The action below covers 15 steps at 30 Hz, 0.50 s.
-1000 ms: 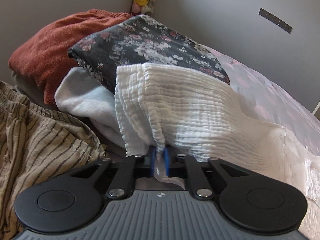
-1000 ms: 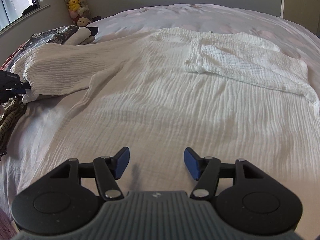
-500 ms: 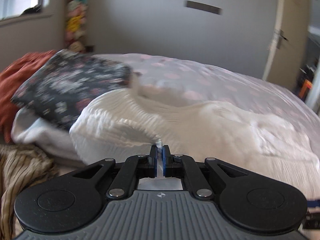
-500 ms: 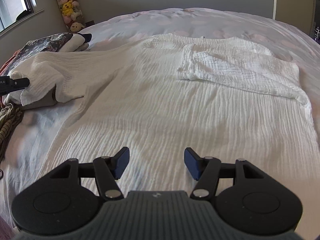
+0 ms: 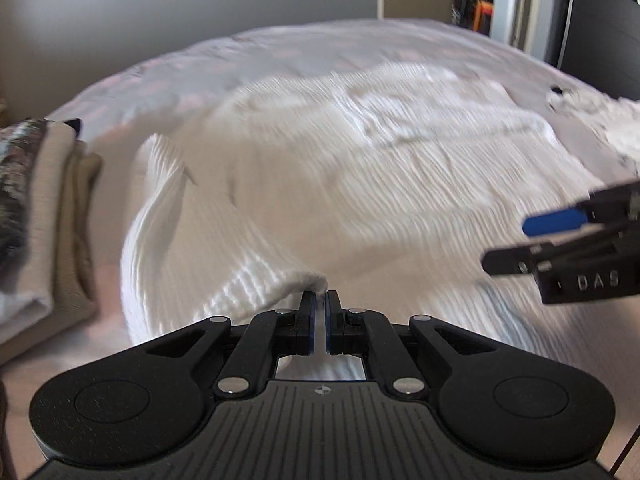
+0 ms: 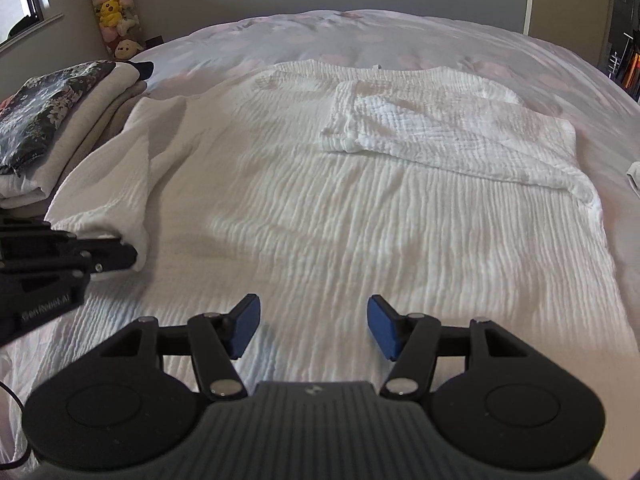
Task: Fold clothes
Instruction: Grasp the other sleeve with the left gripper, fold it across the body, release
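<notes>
Bed (image 6: 400, 36); one white garment (image 6: 360, 208); two grippers

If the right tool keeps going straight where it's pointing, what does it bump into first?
Most likely the white crinkly garment spread on the bed. The right tool is open, empty and tilted down at it, with nothing between. How far off it hangs is unclear.

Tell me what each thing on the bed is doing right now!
White crinkled cotton garment: spread flat on the bed, one sleeve already folded in, the other pinched and lifted.
Left gripper: shut on that sleeve's edge.
Right gripper: open, empty, above the hem.
Stack of folded clothes with dark floral top piece: folded, piled.
</notes>
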Tool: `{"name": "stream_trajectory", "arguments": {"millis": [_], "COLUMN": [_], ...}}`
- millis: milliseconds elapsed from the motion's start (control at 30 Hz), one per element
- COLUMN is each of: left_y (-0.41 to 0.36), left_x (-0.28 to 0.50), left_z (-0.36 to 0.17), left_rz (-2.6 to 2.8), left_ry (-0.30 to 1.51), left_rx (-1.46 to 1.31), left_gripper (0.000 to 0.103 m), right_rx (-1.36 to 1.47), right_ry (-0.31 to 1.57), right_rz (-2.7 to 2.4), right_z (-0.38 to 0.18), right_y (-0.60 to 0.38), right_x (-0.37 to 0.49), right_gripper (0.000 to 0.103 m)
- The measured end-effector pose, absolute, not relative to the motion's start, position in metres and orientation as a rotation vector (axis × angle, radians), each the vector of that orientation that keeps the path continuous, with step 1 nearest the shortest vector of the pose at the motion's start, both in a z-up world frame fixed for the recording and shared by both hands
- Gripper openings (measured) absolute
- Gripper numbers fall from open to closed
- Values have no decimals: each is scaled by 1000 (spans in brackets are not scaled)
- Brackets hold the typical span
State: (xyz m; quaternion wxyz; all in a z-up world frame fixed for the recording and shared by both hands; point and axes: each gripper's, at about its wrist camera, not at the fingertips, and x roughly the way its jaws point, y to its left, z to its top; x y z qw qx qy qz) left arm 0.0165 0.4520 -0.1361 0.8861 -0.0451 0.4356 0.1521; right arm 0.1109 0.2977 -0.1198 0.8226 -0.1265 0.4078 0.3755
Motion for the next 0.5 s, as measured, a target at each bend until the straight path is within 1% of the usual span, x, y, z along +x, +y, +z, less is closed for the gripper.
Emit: {"name": "stream_trajectory", "arguments": {"millis": [100,200,267,333,433,500], "left_y": [449,445,445,443,437,433], "left_x": [22,22,20,19,22,24], "left_z": [-149,-150,-148,-149,-150,-149], "left_rz": [289,295,296,293,300,308], "left_ry": [959,973,976,976,982,991], "left_rx": [-111,-100,-116,-101,-58,-20], "left_gripper": [3,3,7,9,10,11], "right_rx": [-286,-301,-314,-318,-331,-358], "right_ry": [860,874,897,906,904,897], "right_rz": [807,801,792,789,792,799], "right_z": [-123,-131,-138,-143,-146,-149], "right_y": [302,303,304,306,309,312], "right_x": [111,111,111,110,106,102], "right_gripper": [63,63,64,69,80,96]}}
